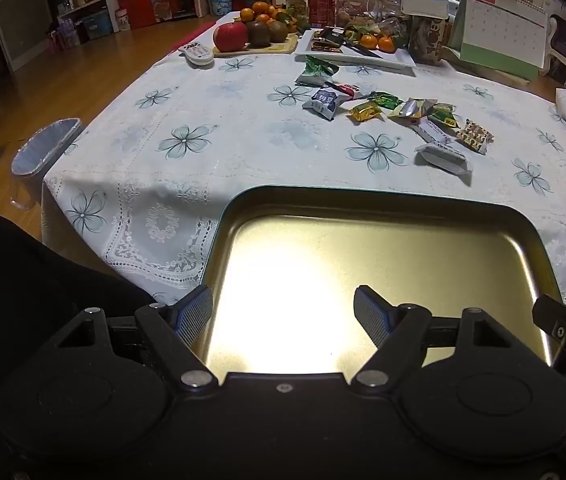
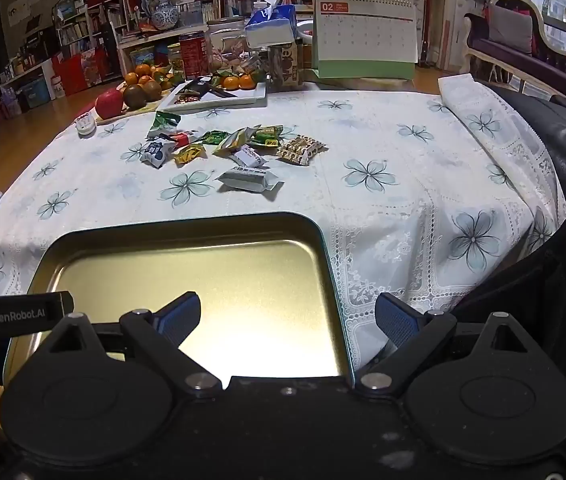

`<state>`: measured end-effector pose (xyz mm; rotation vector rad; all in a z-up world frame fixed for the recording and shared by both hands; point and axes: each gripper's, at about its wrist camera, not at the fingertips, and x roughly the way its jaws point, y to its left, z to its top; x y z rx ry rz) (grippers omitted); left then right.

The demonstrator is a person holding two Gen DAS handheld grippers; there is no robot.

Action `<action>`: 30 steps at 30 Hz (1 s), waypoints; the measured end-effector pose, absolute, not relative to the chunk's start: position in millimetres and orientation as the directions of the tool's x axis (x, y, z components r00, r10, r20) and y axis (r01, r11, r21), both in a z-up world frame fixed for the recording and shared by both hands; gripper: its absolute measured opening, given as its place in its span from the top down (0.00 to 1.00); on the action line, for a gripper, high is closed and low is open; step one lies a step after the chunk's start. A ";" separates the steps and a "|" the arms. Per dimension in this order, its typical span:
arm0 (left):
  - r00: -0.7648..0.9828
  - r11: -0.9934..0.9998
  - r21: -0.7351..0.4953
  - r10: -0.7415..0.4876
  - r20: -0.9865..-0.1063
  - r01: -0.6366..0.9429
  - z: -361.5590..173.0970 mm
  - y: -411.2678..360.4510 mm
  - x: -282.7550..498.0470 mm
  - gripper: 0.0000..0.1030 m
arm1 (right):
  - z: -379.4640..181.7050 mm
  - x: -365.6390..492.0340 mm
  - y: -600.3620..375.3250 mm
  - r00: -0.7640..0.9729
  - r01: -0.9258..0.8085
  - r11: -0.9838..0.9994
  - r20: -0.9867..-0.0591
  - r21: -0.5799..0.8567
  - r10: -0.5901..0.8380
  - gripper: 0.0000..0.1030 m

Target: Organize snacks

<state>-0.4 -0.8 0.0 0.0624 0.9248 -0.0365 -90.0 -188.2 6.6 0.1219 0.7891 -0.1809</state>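
The counter [image 2: 383, 208] carries a gold tin tray [image 1: 363, 204] at its near edge. Both the left gripper [image 1: 283, 316] and right gripper [image 2: 289, 320] hover low over it, jaws apart, holding nothing. Wrapped snacks [image 2: 239, 148] lie scattered mid-counter, bare cloth between.

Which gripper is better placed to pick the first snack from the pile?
Probably the right gripper: the snack pile lies nearer its side of the gold tin tray. Both grippers are open; the left gripper sees it off right.
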 end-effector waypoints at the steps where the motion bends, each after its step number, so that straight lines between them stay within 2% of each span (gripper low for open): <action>1: 0.604 0.997 0.043 -0.004 -0.797 0.063 0.1 -1.9 -0.8 0.25 | 6.7 -90.1 -188.3 0.691 0.206 0.978 -0.713 0.042 -0.115 0.04; 9: 0.621 0.992 0.081 0.004 -0.783 0.095 -0.4 -17.0 -6.4 0.25 | 4.0 -90.2 -187.4 0.693 0.202 0.979 -0.712 0.039 -0.115 0.04; 14: 0.605 0.994 0.051 -0.016 -0.796 0.094 -0.8 -3.7 -3.0 0.25 | 6.2 -90.5 -188.1 0.689 0.205 0.978 -0.715 0.039 -0.116 0.04; 30: 0.595 0.992 0.066 -0.013 -0.804 0.111 -3.0 -9.1 -2.8 0.25 | 6.5 -90.4 -188.2 0.688 0.198 0.980 -0.717 0.037 -0.112 0.04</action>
